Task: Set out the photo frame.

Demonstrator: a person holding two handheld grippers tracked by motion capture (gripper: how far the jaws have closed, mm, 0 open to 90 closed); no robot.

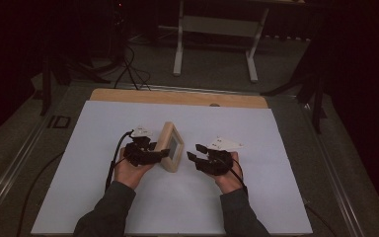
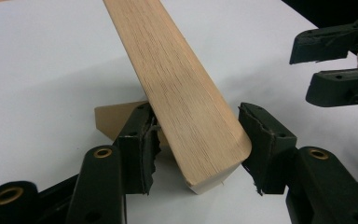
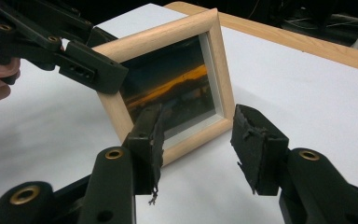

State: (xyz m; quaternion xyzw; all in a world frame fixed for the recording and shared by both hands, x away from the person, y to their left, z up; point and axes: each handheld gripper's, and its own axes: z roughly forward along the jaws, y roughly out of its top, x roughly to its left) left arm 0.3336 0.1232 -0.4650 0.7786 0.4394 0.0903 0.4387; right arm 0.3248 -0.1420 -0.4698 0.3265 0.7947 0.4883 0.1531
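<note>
We see a small wooden picture frame (image 1: 170, 146) standing tilted on the white sheet (image 1: 103, 128) that covers the table, and we take it as our landmark. Behind its glass the frame holds a dark picture with an orange streak (image 3: 177, 81), which the right gripper view shows plainly; from the high view the pane reads only as a grey patch.

The left gripper (image 1: 150, 154) sits just left of the frame, its jaws spread on either side of the frame's edge. In the left gripper view the wooden side (image 2: 186, 102) runs between the two pads; the left pad lies against the wood, while the right one stands just clear of it, so nothing is pinched. That view also shows a brown back stand (image 2: 114, 119) on the sheet behind the frame.

The right gripper (image 1: 197, 157) hovers just right of the frame, jaws spread and holding nothing, facing the glass.
</note>
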